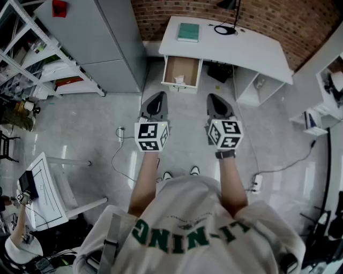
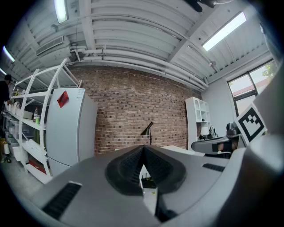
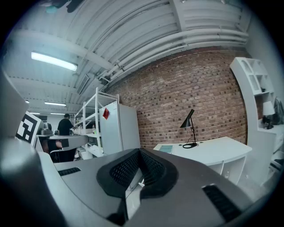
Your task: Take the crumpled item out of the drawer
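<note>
Both tongs are squeezed shut with nothing in them. Left tongs [image 1: 156, 101] and right tongs [image 1: 217, 104] stick out side by side in front of me, pointing at 12 o'clock. I think I hold them level like that because I am well away from the desk [image 1: 236, 48] and only need to aim. Closed jaws carry easily (they must open before any grab).

The drawer [image 1: 185, 65] is open at 12 o'clock, under the desk's left end, so its inside shows from above. The crumpled item [image 1: 179, 80], a small white lump, lies near the drawer's front edge, not yet touched.

Underfoot is a shiny grey floor [image 1: 96, 123]. A brick wall [image 1: 278, 18] runs behind the desk. A lamp [image 1: 229, 13] and a green book [image 1: 188, 32] sit on top, and a grey cabinet [image 1: 115, 43] stands at 10 o'clock.
</note>
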### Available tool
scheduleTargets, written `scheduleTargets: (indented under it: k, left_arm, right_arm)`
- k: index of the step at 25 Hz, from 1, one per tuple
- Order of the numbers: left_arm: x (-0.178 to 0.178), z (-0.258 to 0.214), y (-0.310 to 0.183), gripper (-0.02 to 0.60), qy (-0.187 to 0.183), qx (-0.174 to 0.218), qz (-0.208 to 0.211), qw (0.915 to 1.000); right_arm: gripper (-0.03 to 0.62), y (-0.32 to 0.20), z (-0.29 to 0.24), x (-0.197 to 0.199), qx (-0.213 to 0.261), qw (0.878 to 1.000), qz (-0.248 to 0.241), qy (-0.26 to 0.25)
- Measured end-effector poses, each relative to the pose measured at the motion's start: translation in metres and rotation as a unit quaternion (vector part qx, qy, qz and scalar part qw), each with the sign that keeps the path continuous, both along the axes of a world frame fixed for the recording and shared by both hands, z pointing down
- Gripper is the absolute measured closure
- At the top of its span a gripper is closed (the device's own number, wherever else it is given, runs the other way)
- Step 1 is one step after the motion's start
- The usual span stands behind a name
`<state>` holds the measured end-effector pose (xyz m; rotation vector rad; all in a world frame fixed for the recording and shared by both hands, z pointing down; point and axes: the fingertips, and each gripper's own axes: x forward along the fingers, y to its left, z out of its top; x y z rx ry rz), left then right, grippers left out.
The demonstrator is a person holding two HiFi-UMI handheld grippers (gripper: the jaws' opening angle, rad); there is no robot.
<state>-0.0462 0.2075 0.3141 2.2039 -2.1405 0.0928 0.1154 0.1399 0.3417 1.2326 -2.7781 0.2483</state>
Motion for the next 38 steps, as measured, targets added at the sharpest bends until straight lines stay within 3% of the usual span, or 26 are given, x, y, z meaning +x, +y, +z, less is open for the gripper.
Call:
scheduleTargets:
  k: [13,18,23,29,38]
  left_arm:
    - [0.040,0.001,-0.012,0.583,-0.003,-0.005,-0.006,1.0000]
    - [0.062,-0.005,-0.022,0.583,-0.008,-0.001,-0.010,0.9999]
    - [0.082,0.015,-0.014,0.583,-0.014,-0.029,-0.016,0.9993]
    - [0.071,0.029,-0.024,0.583,-0.011,-0.042,-0.034,0.9985]
    - [0.059,0.045,-0.093,0.583,0.009,-0.035,-0.006,0.9993]
  right_arm:
    - [0.591,-0.012,0.001,0.034,-0.005,1.000,-0.014,-0.010]
    - [0.591,-0.020,-0.002,0.047,-0.006,0.999,-0.018,-0.036]
    - [0.591,-0.016,0.024,0.059,-0.019,0.998,-0.029,-0.053]
    - [0.591,-0.026,0.037,0.049,-0.030,0.997,-0.046,-0.051]
    - [0.591,-0.086,0.053,0.037,-0.035,0.999,-0.025,-0.002]
